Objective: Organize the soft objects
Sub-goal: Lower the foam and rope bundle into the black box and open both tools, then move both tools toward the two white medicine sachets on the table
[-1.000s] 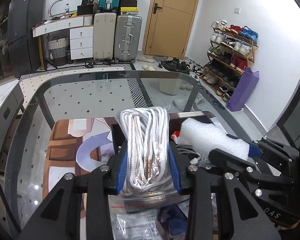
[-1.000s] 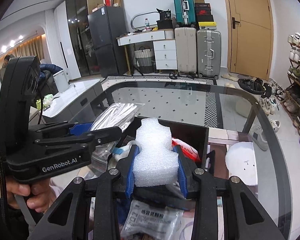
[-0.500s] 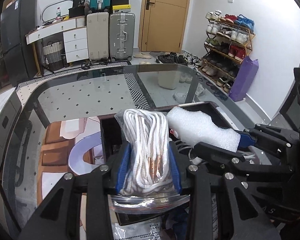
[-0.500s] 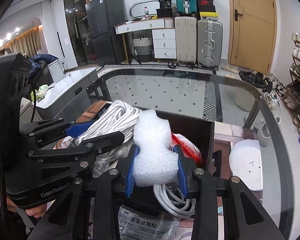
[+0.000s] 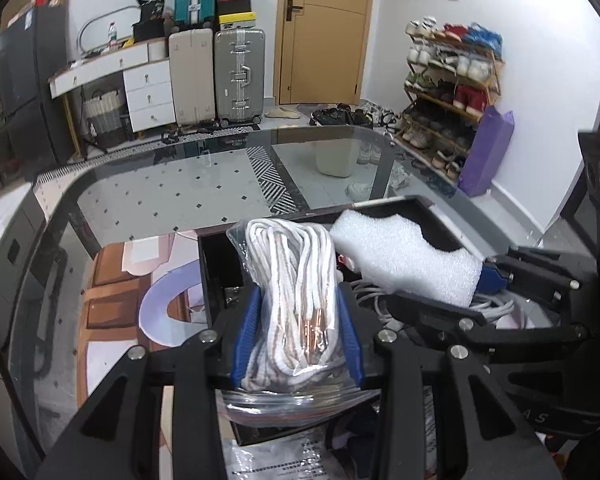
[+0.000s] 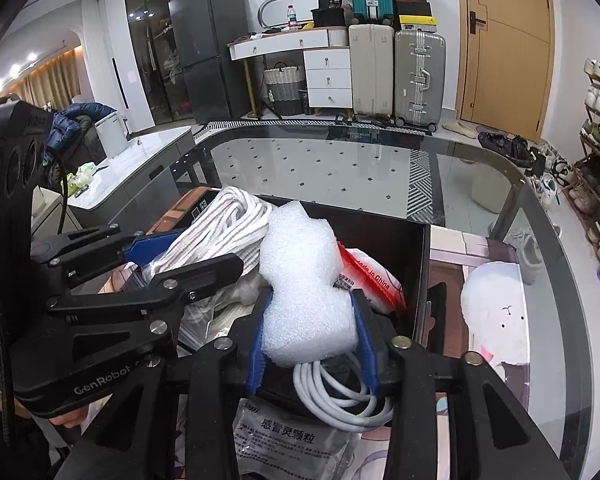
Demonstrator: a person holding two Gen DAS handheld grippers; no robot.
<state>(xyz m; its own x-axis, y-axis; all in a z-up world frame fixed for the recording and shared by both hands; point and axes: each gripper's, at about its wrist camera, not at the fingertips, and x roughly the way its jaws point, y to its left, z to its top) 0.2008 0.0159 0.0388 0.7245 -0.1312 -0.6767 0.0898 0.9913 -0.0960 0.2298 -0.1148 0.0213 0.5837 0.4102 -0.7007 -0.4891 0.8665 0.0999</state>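
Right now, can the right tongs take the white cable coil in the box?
Probably not yet. The right tongs are shut on the foam piece, so they have no free grip. The white cable coil lies directly beneath them in the black box, otherwise uncovered.

Home entryway-living area: suitcases (image 5: 240,76), shoe rack (image 5: 448,92), fridge (image 6: 208,48), glass table (image 6: 340,168).

Both views are bright and evenly lit, with soft, faint shadows. In the right wrist view a row of ceiling spots (image 6: 20,65) glows warm at the far left. The glass table (image 5: 172,184) carries pale glare and reflections toward its far rim. Fisheye bending curves the door (image 6: 504,44) and walls, and black vignette fills the corners. The centre is sharp; the edges go slightly soft.
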